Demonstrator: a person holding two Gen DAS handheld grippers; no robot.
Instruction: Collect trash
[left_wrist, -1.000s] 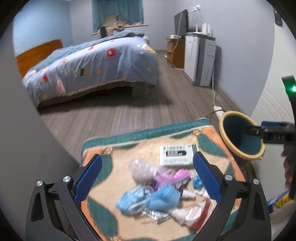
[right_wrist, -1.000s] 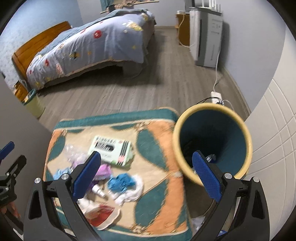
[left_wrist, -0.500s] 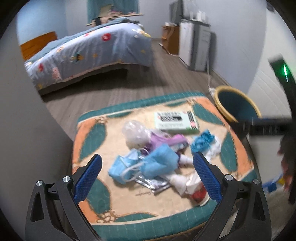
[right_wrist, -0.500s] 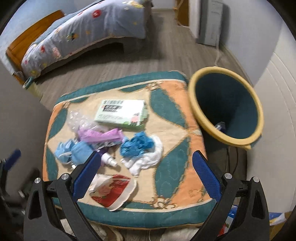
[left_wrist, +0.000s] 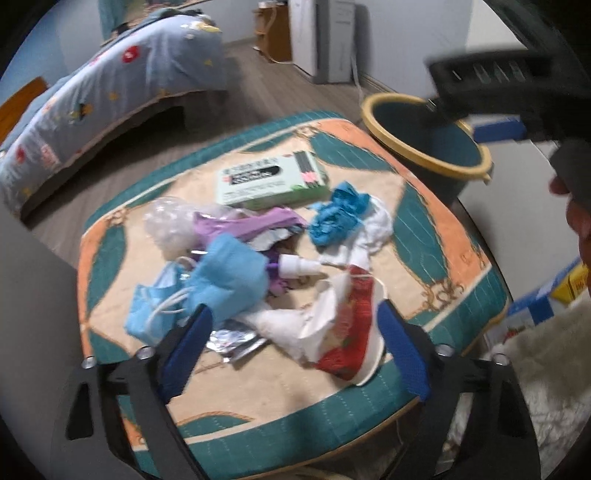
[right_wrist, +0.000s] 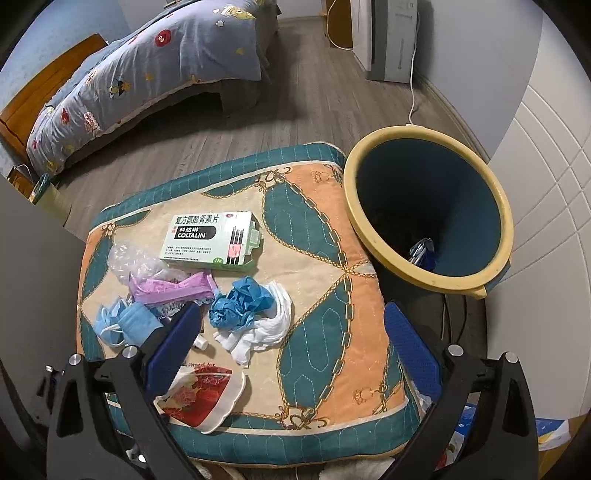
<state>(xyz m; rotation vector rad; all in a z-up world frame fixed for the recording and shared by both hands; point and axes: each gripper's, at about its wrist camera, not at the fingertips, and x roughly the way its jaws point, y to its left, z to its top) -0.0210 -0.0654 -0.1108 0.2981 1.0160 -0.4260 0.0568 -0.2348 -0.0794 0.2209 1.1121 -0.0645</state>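
Trash lies heaped on a teal and orange cushion (left_wrist: 424, 229) (right_wrist: 325, 332): a green medicine box (left_wrist: 273, 179) (right_wrist: 210, 240), blue masks (left_wrist: 207, 288) (right_wrist: 125, 321), a crumpled blue glove (left_wrist: 338, 214) (right_wrist: 240, 301), a purple bag (left_wrist: 243, 225) (right_wrist: 173, 291), a white spray bottle (left_wrist: 295, 264) and a red and white wrapper (left_wrist: 351, 343) (right_wrist: 203, 398). My left gripper (left_wrist: 295, 343) hangs low over the near side of the heap. Its jaws are closing around white tissue and the wrapper, and the pads press on nothing. My right gripper (right_wrist: 291, 347) stands open and empty above the cushion.
A teal bin with a yellow rim (left_wrist: 424, 155) (right_wrist: 369, 236) stands right of the cushion with a scrap (right_wrist: 423, 251) inside. The right tool's black frame (left_wrist: 498, 81) crosses above the bin. A bed (right_wrist: 147, 74) lies beyond bare wood floor. Boxes (left_wrist: 546, 295) sit at right.
My left gripper has come down close to the heap and its jaws have narrowed. The right gripper has dropped a little, so the cushion and bin look nearer.
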